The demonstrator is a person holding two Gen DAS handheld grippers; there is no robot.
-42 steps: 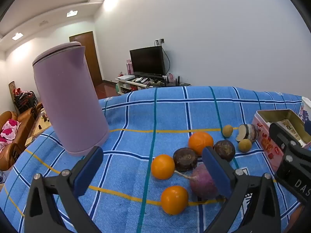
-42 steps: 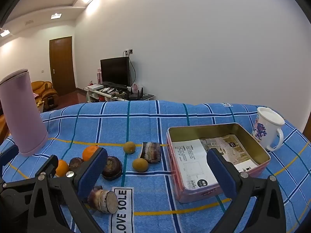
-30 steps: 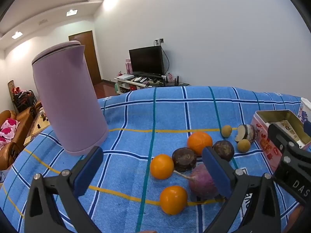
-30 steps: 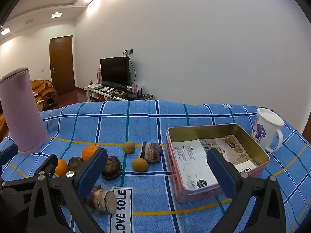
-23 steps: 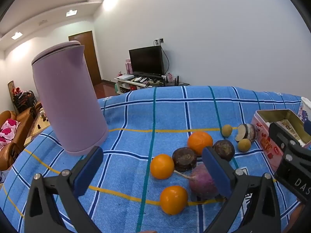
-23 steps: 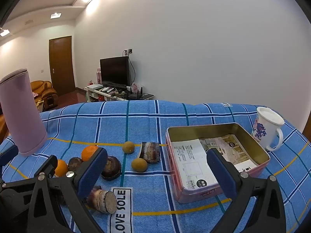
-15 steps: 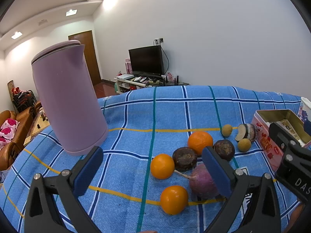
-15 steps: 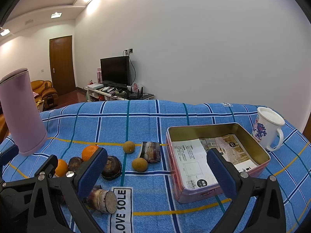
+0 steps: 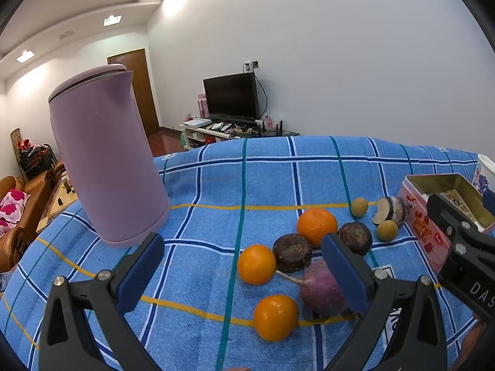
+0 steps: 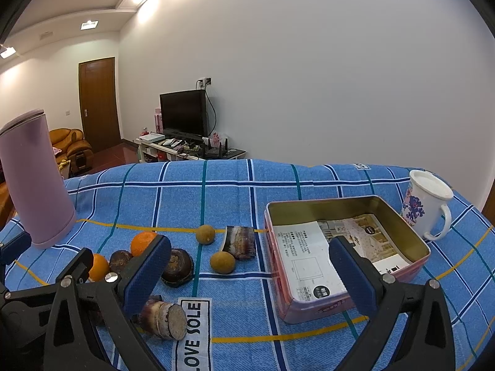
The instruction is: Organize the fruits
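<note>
Three oranges (image 9: pixel 256 264) (image 9: pixel 275 317) (image 9: pixel 316 226) lie on the blue checked cloth among dark round fruits (image 9: pixel 292 252), a purple turnip (image 9: pixel 321 287) and small tan fruits (image 10: pixel 222 262). A cut brown piece (image 10: pixel 164 314) lies near the front. An open pink tin (image 10: pixel 396 273) with paper inside stands to the right. My left gripper (image 9: pixel 243 273) hangs open over the oranges with nothing between its fingers. My right gripper (image 10: pixel 249 273) is open too, above the gap between fruits and tin.
A tall lilac kettle (image 9: pixel 106 167) stands at the left of the table. A white flowered mug (image 10: pixel 427 205) stands right of the tin. A sliced dark piece (image 10: pixel 240 242) lies beside the tin. Behind the table are a TV and a door.
</note>
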